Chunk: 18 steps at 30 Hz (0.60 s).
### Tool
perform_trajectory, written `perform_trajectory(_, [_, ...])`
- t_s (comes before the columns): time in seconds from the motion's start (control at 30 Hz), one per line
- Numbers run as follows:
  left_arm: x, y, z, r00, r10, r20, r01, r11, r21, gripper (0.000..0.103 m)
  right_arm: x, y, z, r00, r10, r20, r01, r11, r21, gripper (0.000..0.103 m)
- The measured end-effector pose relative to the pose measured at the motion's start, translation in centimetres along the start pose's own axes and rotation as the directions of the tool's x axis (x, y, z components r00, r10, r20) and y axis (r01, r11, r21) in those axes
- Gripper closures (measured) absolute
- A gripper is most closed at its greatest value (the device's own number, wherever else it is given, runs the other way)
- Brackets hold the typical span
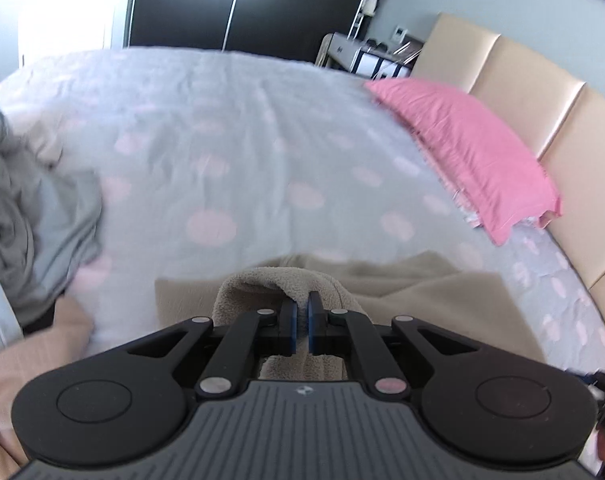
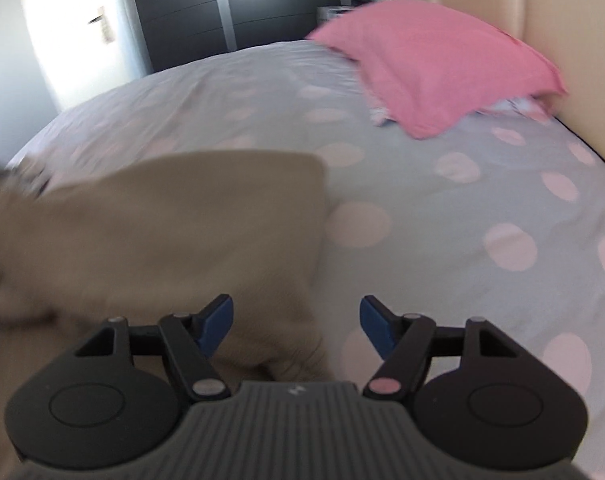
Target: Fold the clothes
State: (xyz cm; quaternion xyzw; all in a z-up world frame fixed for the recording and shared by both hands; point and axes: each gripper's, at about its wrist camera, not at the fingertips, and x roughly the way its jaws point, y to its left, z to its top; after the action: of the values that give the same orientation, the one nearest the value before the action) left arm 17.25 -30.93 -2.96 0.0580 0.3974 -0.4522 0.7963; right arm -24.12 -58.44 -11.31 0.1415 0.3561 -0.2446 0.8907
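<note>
Pinching beige garment in left tool; right tool spread wide above it.

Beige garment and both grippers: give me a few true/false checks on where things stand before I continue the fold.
1. The left gripper is shut on a bunched fold of the beige garment. True.
2. The right gripper is clamped on the garment too. False: its jaws stand wide open, holding nothing, over the garment's edge.
3. The pink pillow lies against the cream headboard. True.
4. The bedsheet is plain white. False: it is pale with pink spots.
5. A grey garment lies crumpled on the bed in the left wrist view. True.
</note>
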Motion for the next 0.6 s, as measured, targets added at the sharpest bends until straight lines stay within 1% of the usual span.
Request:
perform_trajectory(0.03, [-0.5, -0.4, 0.6, 1.000, -0.009, 0.012, 0.009, 1.000, -0.002, 0.100, 0.0, 0.0, -0.4, 1.000, 0.008, -0.011, -0.008, 1.000, -0.029, 0.030])
perform_trajectory(0.07, [-1.0, -0.6, 1.1, 1.000, -0.019, 0.024, 0.019, 1.000, -0.006, 0.100, 0.2, 0.6, -0.8, 1.000, -0.004, -0.016, 0.003, 0.997, -0.077, 0.030])
perform_trajectory(0.13, [-2.1, -1.3, 1.9, 0.998, -0.041, 0.051, 0.041, 0.999, -0.005, 0.100, 0.6, 2.2, -1.5, 0.999, -0.045, -0.019, 0.041, 0.981, -0.190, 0.029])
perform_trajectory(0.2, [-3.2, -1.9, 2.7, 0.995, -0.057, 0.077, 0.057, 0.998, 0.005, 0.100, 1.7, 3.3, -1.9, 0.994, -0.105, -0.022, 0.096, 0.960, -0.264, 0.029])
perform_trajectory(0.27, [-4.1, -2.5, 3.3, 0.993, -0.067, 0.100, 0.066, 0.998, 0.014, 0.100, 2.4, 3.9, -1.8, 0.986, -0.165, 0.007, 0.160, 0.943, -0.293, 0.039])
perform_trajectory(0.3, [-4.5, -2.5, 3.5, 0.992, -0.070, 0.104, 0.069, 0.998, 0.013, 0.100, 2.5, 4.0, -1.6, 0.981, -0.190, 0.030, 0.191, 0.939, -0.287, 0.051])
perform_trajectory(0.33, [-4.4, -2.3, 3.3, 0.994, -0.060, 0.095, 0.059, 0.998, 0.017, 0.100, 2.4, 3.7, -1.2, 0.982, -0.186, 0.033, 0.188, 0.947, -0.262, 0.064])
perform_trajectory(0.37, [-4.4, -2.1, 3.2, 0.995, -0.049, 0.086, 0.047, 0.999, 0.021, 0.100, 2.2, 3.3, -0.8, 0.985, -0.168, 0.028, 0.169, 0.959, -0.228, 0.074])
perform_trajectory(0.4, [-4.3, -1.9, 3.1, 0.996, -0.038, 0.077, 0.036, 0.999, 0.026, 0.100, 2.2, 3.1, -0.7, 0.986, -0.167, 0.020, 0.167, 0.962, -0.215, 0.079])
perform_trajectory(0.43, [-3.4, -1.2, 2.5, 0.999, -0.017, 0.051, 0.016, 1.000, 0.017, 0.100, 2.3, 2.9, -0.6, 0.985, -0.174, 0.010, 0.172, 0.962, -0.213, 0.083])
perform_trajectory(0.5, [-1.5, 0.3, 1.2, 1.000, 0.026, -0.006, -0.026, 1.000, 0.000, 0.100, 2.7, 2.5, -0.6, 0.983, -0.183, -0.011, 0.177, 0.964, -0.201, 0.086])
perform_trajectory(0.57, [1.3, 2.3, -0.7, 0.995, 0.053, -0.079, -0.057, 0.997, -0.044, 0.100, 3.3, 2.0, -0.7, 0.982, -0.183, -0.038, 0.174, 0.969, -0.174, 0.088])
perform_trajectory(0.6, [2.6, 3.1, -1.7, 0.992, 0.075, -0.105, -0.081, 0.995, -0.050, 0.100, 3.6, 1.8, -0.7, 0.982, -0.180, -0.055, 0.170, 0.973, -0.155, 0.089])
